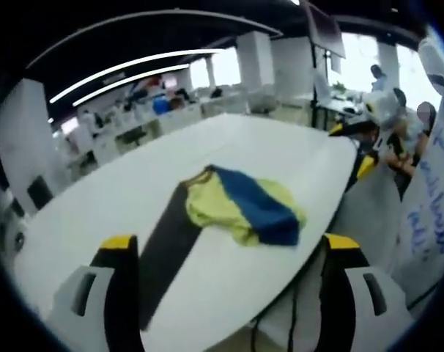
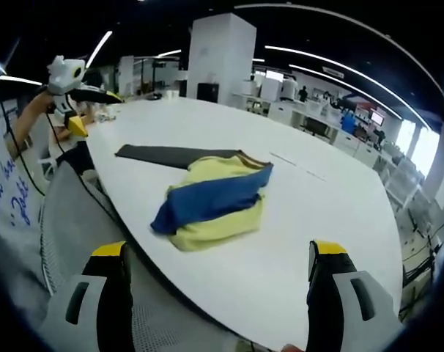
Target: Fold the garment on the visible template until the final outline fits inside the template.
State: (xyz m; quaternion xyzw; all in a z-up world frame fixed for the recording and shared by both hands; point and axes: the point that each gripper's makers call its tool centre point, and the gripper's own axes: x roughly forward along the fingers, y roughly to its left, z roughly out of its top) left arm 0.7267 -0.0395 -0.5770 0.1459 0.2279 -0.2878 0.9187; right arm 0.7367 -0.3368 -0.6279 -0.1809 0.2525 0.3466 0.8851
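A yellow and blue garment lies bunched and partly folded on the white table, covering one end of a dark grey template strip. My left gripper is held open above the table's near edge, short of the garment, with nothing between its jaws. In the right gripper view the same garment rests on the end of the template, whose other end runs out to the left. My right gripper stands open in front of the garment, holding nothing.
The table's curved edge runs close to both grippers. A grey mesh chair stands below it. A person's hand holds another white gripper beyond the table end, beside a whiteboard with blue writing. Office desks fill the background.
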